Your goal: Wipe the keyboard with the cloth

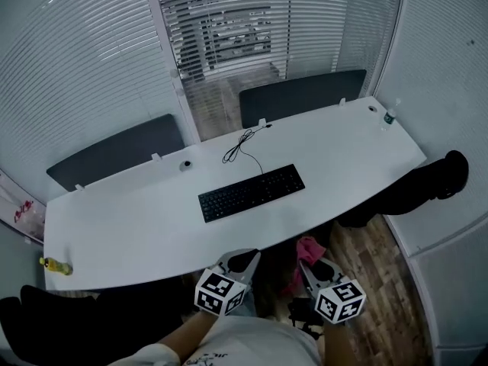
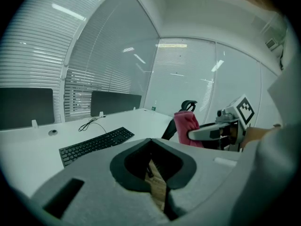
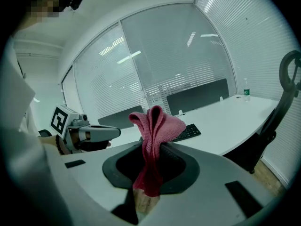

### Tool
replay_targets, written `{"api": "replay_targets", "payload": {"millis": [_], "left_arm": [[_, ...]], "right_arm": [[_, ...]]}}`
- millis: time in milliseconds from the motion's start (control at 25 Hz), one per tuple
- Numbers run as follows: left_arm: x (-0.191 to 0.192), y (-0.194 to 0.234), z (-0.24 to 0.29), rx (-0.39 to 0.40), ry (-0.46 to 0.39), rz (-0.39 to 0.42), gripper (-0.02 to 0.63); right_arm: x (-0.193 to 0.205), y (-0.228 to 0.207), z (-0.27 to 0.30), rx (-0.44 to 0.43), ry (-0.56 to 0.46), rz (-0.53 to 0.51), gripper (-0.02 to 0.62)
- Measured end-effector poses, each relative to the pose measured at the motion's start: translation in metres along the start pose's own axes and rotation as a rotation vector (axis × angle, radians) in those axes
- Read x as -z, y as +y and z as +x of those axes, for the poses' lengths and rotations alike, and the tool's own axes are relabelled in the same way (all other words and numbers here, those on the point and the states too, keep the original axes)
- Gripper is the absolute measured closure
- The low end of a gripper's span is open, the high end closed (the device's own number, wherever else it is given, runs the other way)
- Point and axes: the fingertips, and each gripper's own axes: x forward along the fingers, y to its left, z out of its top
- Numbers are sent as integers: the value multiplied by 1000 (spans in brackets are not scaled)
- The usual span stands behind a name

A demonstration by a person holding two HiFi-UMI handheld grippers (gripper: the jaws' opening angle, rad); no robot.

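Cool dim bluish light, ceiling strip lights reflected as glare on glass walls (image 2: 117, 65), strong fisheye bending, dark vignetted corners, near foreground soft

I count one keyboard (image 1: 252, 192) with one cable (image 1: 242, 147), and one pink cloth (image 1: 309, 248). I carry two grippers, the left gripper (image 1: 242, 259) and the right gripper (image 1: 315, 268), each with two fingers. There is one worktop (image 1: 137, 219), two dark panels, the left panel (image 1: 114, 152) and the right panel (image 1: 301, 95), two bottles, a yellow bottle (image 1: 55, 265) and a clear bottle (image 1: 390, 117), and one black chair (image 1: 415, 189).
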Motion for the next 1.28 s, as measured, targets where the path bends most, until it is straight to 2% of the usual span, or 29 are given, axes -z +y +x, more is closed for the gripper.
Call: {"api": "replay_targets", "payload": {"millis": [320,640,1000,1280], "left_arm": [[-31,69,41,20,10,2,595],[-54,123,62,40,4,14,595],[-60,145,80,54,7,-16,595],[-63,152,98,5,12,-72,595]], "right_arm": [[-43,-21,72,19,-4,-1,525],[-70,-32,123,54,-15,0,525],[-84,-45,143,74,9,-14,525],[-95,-72,153,47,58,-20,525]]}}
